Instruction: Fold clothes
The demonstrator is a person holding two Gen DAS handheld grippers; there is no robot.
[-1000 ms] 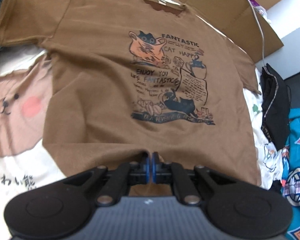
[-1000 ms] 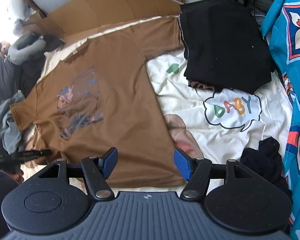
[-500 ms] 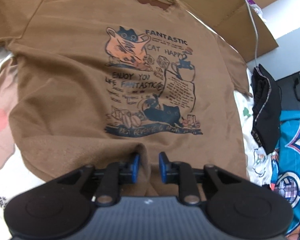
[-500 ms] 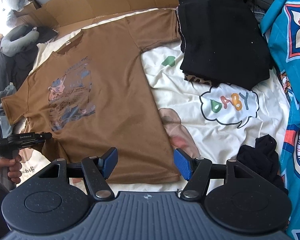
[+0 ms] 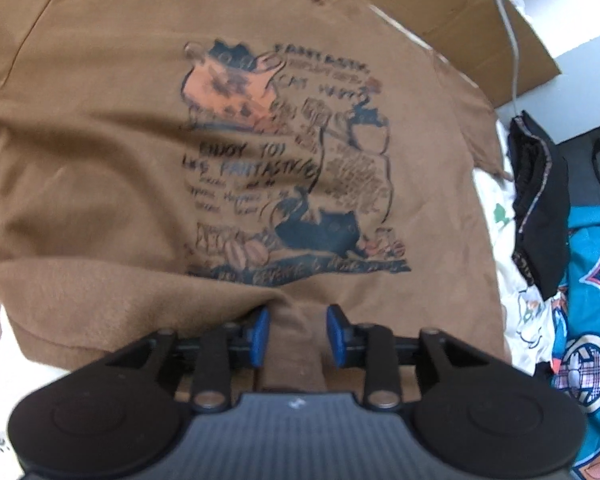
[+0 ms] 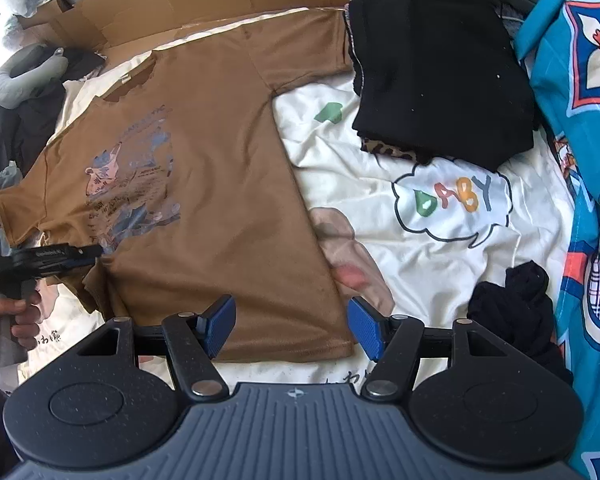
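Note:
A brown T-shirt (image 5: 112,152) with a cat print lies face up and spread flat on the bed, collar at the far end; the right wrist view shows the T-shirt (image 6: 228,200) too. My left gripper (image 5: 298,332) sits over the bottom hem, its jaws opening, with a loose ridge of brown cloth between the blue pads (image 5: 261,330), which do not press on it. The right wrist view catches the left gripper (image 6: 80,251) at the shirt's left hem, held by a hand (image 6: 16,316). My right gripper (image 6: 292,326) hovers open over the hem's right corner, nothing between its fingers.
A cream sheet (image 6: 440,280) with cartoon prints covers the bed. Folded black clothes (image 6: 436,80) lie at the far right, a black bundle (image 6: 512,308) near right. A blue patterned quilt (image 6: 580,160) borders the right side. Flattened cardboard (image 6: 204,4) lies beyond the collar.
The left gripper went from shut on the hem to partly open, letting the cloth go, and moved forward over the shirt. The right gripper stayed open and nearly still.

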